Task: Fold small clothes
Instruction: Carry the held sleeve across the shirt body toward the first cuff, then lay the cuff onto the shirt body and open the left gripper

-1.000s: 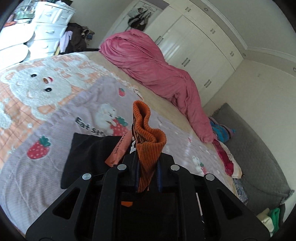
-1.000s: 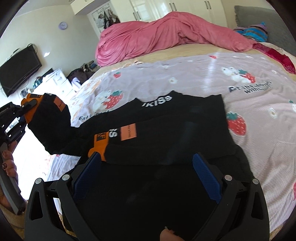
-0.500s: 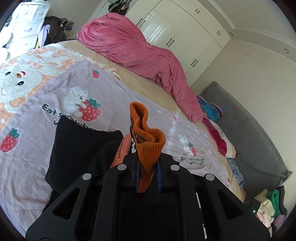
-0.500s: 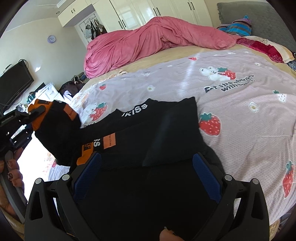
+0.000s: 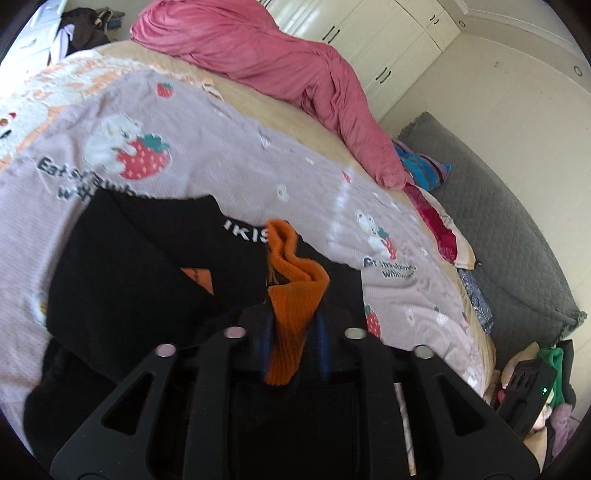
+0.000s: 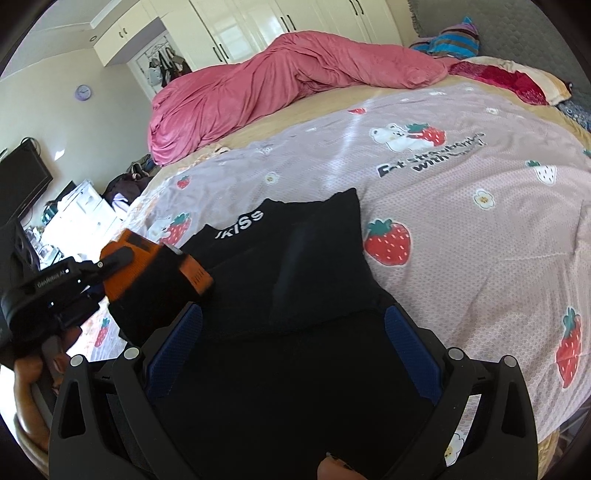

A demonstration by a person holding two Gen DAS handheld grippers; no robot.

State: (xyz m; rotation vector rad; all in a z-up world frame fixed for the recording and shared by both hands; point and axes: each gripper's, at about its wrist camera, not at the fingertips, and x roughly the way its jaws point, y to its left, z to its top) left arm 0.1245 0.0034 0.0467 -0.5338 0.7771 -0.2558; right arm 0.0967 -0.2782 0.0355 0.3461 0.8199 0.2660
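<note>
A small black garment [image 6: 295, 266] with white lettering and orange ribbed cuffs lies on the lilac strawberry bedspread [image 6: 461, 221], partly folded. My left gripper [image 5: 293, 328] is shut on an orange cuff [image 5: 295, 280] of its sleeve and holds it above the black body [image 5: 122, 266]. In the right wrist view the left gripper [image 6: 107, 266] sits at the left with the cuff [image 6: 147, 258] and sleeve drawn over the garment. My right gripper [image 6: 291, 343] is open, its blue pads [image 6: 410, 354] spread over the garment's near part.
A pink duvet [image 6: 277, 85] is heaped at the far side of the bed. A grey sofa [image 5: 517, 236] with clothes stands beyond the bed. White wardrobes [image 6: 258, 29] line the wall; a TV [image 6: 22, 177] and white drawers stand left.
My left gripper has carried the orange cuff and sleeve inward over the black garment. The garment's right side now lies folded over the middle. My right gripper stays open.
</note>
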